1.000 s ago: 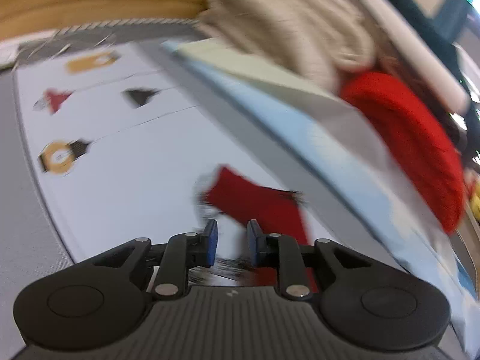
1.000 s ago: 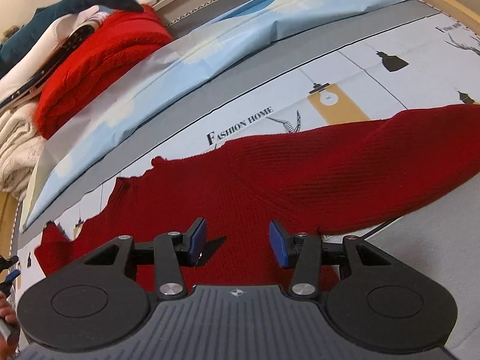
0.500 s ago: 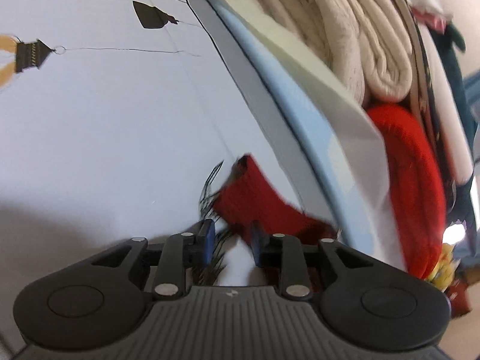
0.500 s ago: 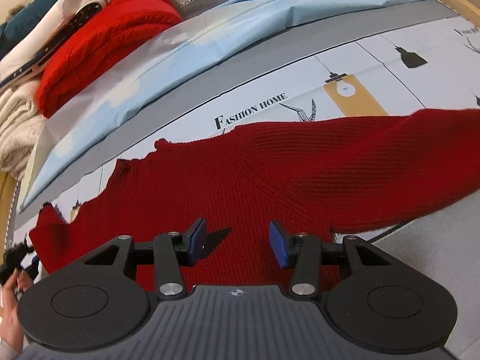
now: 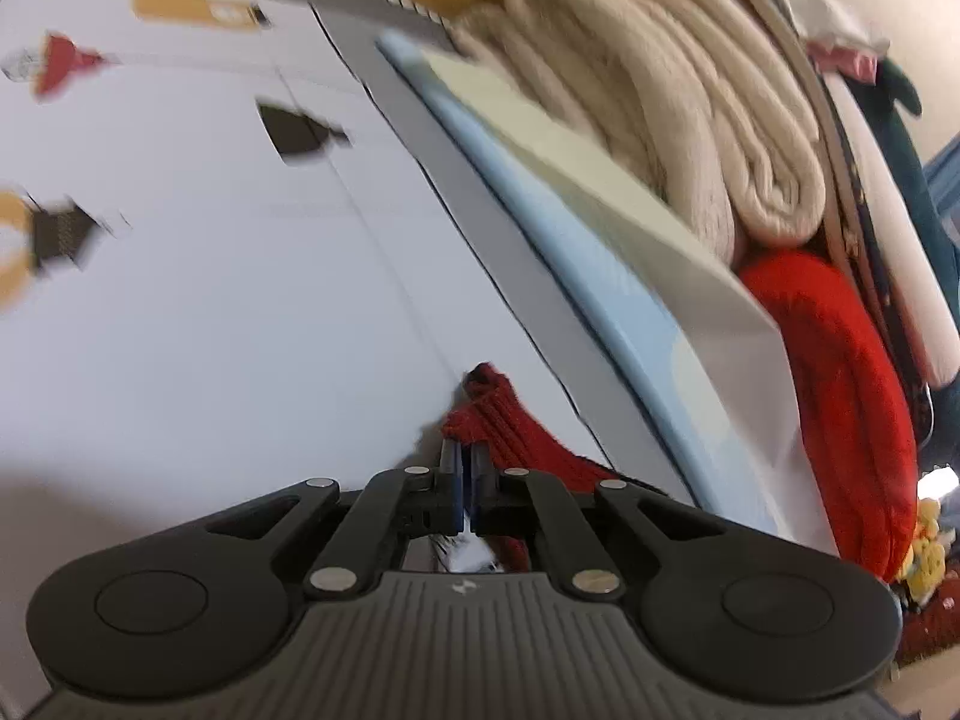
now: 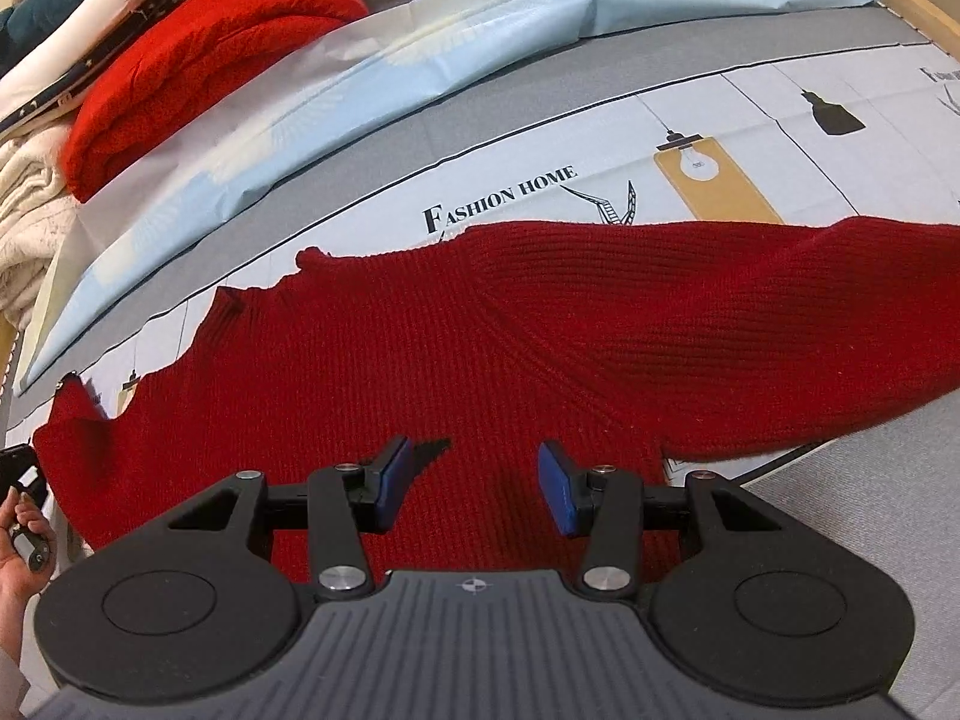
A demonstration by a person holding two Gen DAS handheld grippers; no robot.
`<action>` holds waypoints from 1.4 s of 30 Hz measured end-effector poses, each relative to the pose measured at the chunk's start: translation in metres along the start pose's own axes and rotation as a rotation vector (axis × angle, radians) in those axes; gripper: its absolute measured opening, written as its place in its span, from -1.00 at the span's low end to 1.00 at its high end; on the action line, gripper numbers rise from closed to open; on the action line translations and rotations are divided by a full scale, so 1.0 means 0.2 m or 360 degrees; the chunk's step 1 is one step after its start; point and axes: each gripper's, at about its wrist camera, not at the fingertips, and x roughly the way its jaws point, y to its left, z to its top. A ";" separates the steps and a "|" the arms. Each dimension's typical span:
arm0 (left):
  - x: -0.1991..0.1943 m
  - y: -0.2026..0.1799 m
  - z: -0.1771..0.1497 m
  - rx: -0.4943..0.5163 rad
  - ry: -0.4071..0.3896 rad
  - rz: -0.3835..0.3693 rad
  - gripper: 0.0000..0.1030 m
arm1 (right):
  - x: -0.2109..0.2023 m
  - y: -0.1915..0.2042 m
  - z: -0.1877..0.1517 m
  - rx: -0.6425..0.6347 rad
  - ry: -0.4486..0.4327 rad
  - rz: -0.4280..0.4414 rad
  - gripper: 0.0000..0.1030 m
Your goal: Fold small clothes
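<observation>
Sweater [image 6: 480, 348]: spread flat on bed [image 6: 840, 540], ready for folding.
Left tongs [image 5: 465, 468]: pinching its cuff (likely to fold the sleeve).
Right tongs [image 6: 474, 480]: spread, hovering over sweater.

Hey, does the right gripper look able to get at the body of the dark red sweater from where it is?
Probably yes: the right gripper hangs open just over the dark red sweater, and nothing lies between them.
</observation>
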 end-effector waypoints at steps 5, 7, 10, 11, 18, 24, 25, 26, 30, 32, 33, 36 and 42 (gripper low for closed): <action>-0.19 0.08 0.07 -0.0006 -0.0196 0.0185 -0.98 | -0.01 0.02 -0.01 -0.0006 -0.0011 0.0005 -0.05; -0.33 0.12 0.12 0.0010 -0.0392 0.0437 -0.98 | -0.02 0.02 -0.01 -0.0010 -0.0012 0.0007 -0.05; -0.54 0.22 0.23 0.0014 -0.0609 0.0766 -0.98 | -0.03 0.02 -0.01 -0.0001 -0.0017 0.0027 -0.05; -0.60 0.27 0.26 -0.0015 -0.0629 0.0836 -1.00 | -0.04 0.02 0.00 0.0003 -0.0024 0.0029 -0.05; -0.94 0.44 0.39 -0.0203 -0.0460 0.0913 -0.96 | -0.10 0.00 0.01 0.0031 -0.0048 0.0077 -0.05; -1.16 -0.04 0.18 0.0149 -0.0184 0.0564 -0.65 | -0.19 -0.06 0.02 0.0084 -0.0099 0.0102 -0.05; -1.21 -0.13 0.11 0.0222 -0.0141 0.0494 -0.54 | -0.21 -0.08 0.02 0.0103 -0.0122 0.0095 -0.05; -1.27 -0.21 0.01 0.0304 -0.0082 0.0408 -0.37 | -0.23 -0.11 0.02 0.0122 -0.0145 0.0085 -0.05; -1.35 -0.44 -0.39 0.0661 0.0194 0.0069 -0.11 | -0.30 -0.24 0.00 0.0192 -0.0205 0.0021 -0.05; -1.30 -0.49 -0.63 0.0913 0.0405 -0.0041 -0.11 | -0.30 -0.30 -0.04 0.0189 -0.0182 -0.0007 -0.05; -1.27 -0.50 -0.74 0.1042 0.0534 -0.0056 -0.11 | -0.29 -0.33 -0.07 0.0172 -0.0162 -0.0024 -0.05; -1.17 -0.50 -1.03 0.1381 0.0819 0.0053 -0.11 | -0.22 -0.42 -0.18 0.0094 -0.0052 -0.0104 -0.05; -1.05 -0.37 -1.16 0.1501 0.1002 0.0159 -0.15 | -0.01 -0.51 -0.44 -0.0098 0.0267 -0.0173 -0.15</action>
